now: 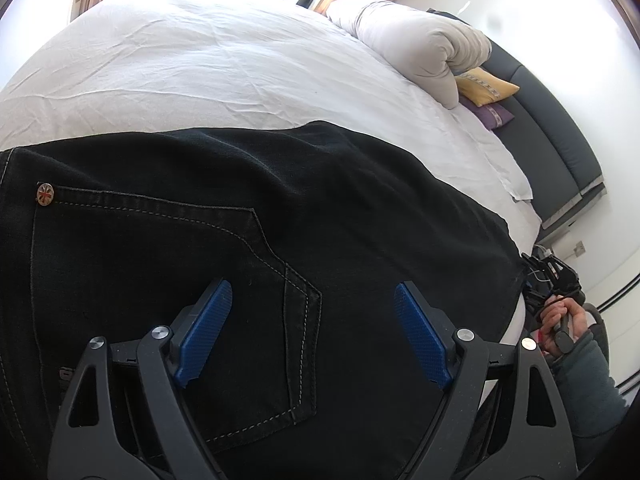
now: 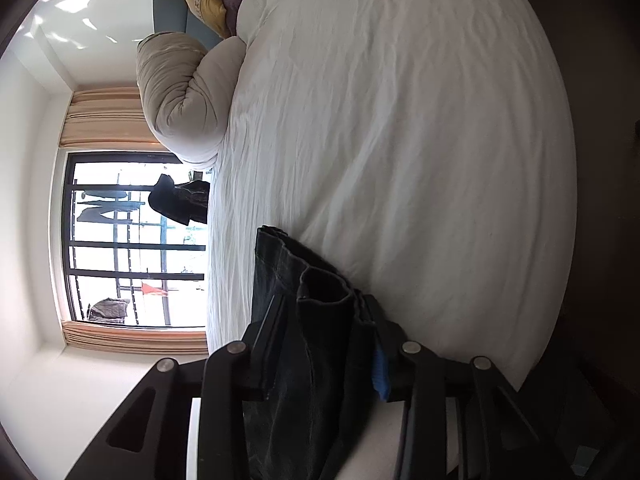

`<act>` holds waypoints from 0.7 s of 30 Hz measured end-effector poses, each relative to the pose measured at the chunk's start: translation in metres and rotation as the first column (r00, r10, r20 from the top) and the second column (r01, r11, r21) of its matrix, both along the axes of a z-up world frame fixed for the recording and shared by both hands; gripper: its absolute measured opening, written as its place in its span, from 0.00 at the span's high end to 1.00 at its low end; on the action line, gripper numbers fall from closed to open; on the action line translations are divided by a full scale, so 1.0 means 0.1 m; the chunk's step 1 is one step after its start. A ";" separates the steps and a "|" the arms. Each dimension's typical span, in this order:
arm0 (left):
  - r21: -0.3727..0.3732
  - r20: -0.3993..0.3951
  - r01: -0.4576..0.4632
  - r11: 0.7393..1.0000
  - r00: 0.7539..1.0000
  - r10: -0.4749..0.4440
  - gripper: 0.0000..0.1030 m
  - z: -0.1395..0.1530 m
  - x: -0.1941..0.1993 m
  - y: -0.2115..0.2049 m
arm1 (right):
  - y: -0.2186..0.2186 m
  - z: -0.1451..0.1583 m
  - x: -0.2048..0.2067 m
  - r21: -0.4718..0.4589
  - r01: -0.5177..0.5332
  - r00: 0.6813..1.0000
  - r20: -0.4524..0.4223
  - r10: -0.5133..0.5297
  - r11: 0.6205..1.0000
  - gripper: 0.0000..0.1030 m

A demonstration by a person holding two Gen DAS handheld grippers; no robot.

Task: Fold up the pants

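Black denim pants point(image 1: 200, 208) lie spread on the white bed point(image 1: 200, 60), back pocket and a metal rivet point(image 1: 45, 193) facing up. My left gripper point(image 1: 312, 312) hovers just above the pocket area, jaws wide open and empty. In the right wrist view my right gripper point(image 2: 320, 320) is shut on the bunched leg ends of the pants point(image 2: 316, 304), held over the bed's sheet point(image 2: 400, 140). The right gripper also shows in the left wrist view point(image 1: 560, 280) at the bed's right edge, in a hand.
A rolled white duvet point(image 1: 420, 40) and yellow point(image 1: 486, 86) and purple point(image 1: 494, 114) cushions lie at the head of the bed by a dark headboard point(image 1: 560, 140). A window with curtains point(image 2: 132, 240) lies beyond the bed.
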State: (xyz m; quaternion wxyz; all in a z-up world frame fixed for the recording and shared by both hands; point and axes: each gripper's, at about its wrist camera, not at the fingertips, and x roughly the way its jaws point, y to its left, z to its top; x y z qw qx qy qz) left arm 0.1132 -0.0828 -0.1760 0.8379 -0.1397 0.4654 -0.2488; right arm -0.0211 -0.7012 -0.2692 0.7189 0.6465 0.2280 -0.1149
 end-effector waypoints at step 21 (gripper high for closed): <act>-0.004 -0.027 -0.014 1.000 1.000 0.013 0.17 0.02 0.00 0.03 | 0.09 0.21 0.16 -0.125 -0.016 0.999 -0.047 0.010 0.992 0.88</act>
